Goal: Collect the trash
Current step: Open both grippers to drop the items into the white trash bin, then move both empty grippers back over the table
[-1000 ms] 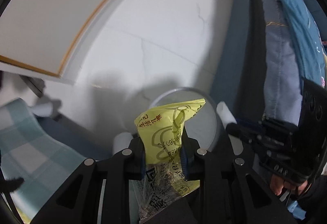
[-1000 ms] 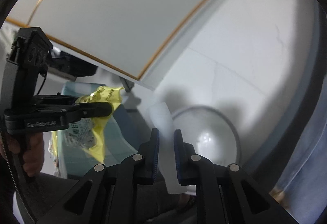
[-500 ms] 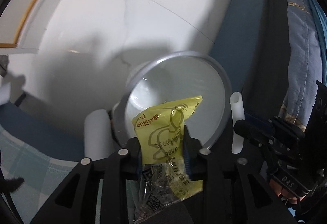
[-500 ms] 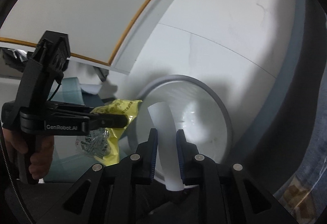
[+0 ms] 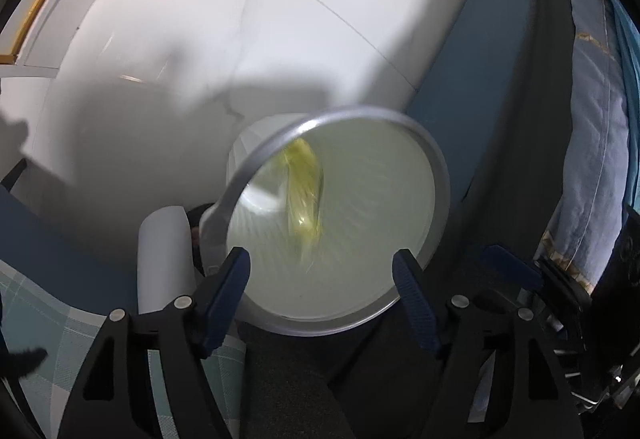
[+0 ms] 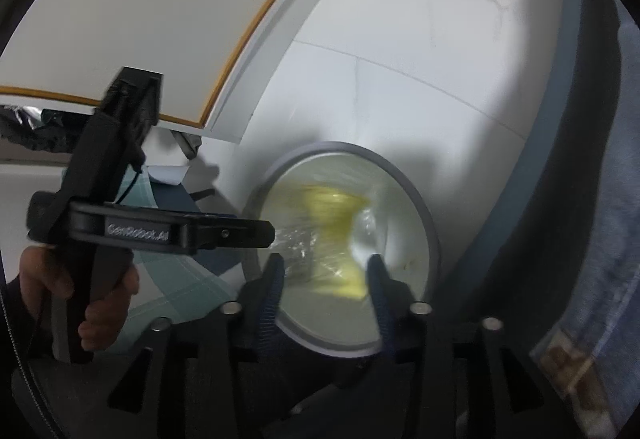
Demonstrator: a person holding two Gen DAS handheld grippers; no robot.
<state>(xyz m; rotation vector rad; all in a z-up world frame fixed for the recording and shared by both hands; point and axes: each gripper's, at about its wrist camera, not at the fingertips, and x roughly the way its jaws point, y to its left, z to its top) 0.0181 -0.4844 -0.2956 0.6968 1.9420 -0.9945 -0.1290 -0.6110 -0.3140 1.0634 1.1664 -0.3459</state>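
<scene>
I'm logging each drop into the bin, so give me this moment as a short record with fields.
bin: round white bin with grey rim, on pale floor, below both grippers
yellow wrapper: blurred, inside the bin, free of any jaws
left gripper: jaws have just been opening, nothing between them
right gripper: jaws have just been opening, nothing gripped
white tube: not clearly visible; a pale blur in the bin

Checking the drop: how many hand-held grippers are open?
2. Left hand-held gripper and right hand-held gripper, both above the bin, jaws just opened, nothing between them.
</scene>
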